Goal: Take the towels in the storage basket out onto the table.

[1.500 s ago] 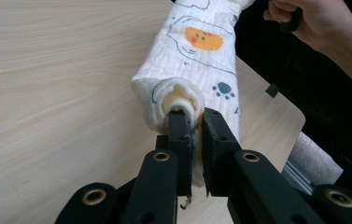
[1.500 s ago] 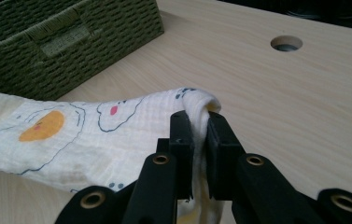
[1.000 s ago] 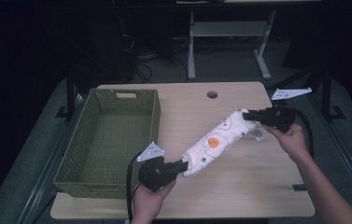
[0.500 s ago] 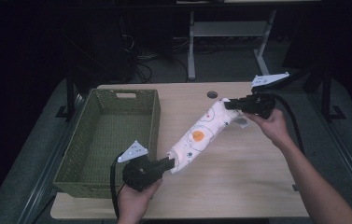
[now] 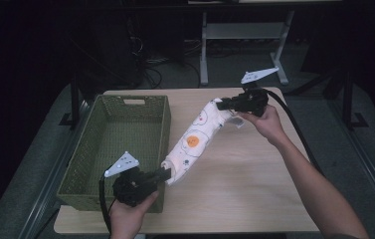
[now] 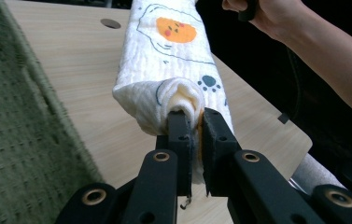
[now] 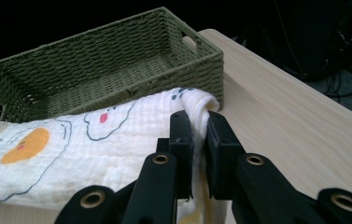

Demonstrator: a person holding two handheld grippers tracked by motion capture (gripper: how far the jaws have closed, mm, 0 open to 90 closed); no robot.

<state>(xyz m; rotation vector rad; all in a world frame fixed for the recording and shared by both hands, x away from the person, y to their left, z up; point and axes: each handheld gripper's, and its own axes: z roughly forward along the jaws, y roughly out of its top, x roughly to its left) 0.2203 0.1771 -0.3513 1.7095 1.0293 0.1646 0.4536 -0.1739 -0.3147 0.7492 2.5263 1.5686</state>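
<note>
A white cloth (image 5: 195,142) printed with an orange blob and small drawings is rolled into a long bundle and stretched between both grippers above the table. My left gripper (image 5: 166,174) is shut on its near end, by the basket's front right corner; the left gripper view shows the cloth (image 6: 173,60) bunched between the jaws of the left gripper (image 6: 195,122). My right gripper (image 5: 221,103) is shut on the far end, toward the back of the table. In the right gripper view the cloth (image 7: 85,149) folds into the closed jaws of the right gripper (image 7: 199,122).
A green woven basket (image 5: 145,102) stands empty on the left half of the wooden table (image 5: 254,194); its wall (image 7: 117,46) lies just beyond the cloth in the right gripper view. A cable hole (image 6: 110,23) sits near the table's back edge. Metal shelving legs stand behind the table.
Both hands have carried the stretched cloth leftward and toward the basket, slightly higher. The right gripper has swung in from the right edge toward the table's back middle.
</note>
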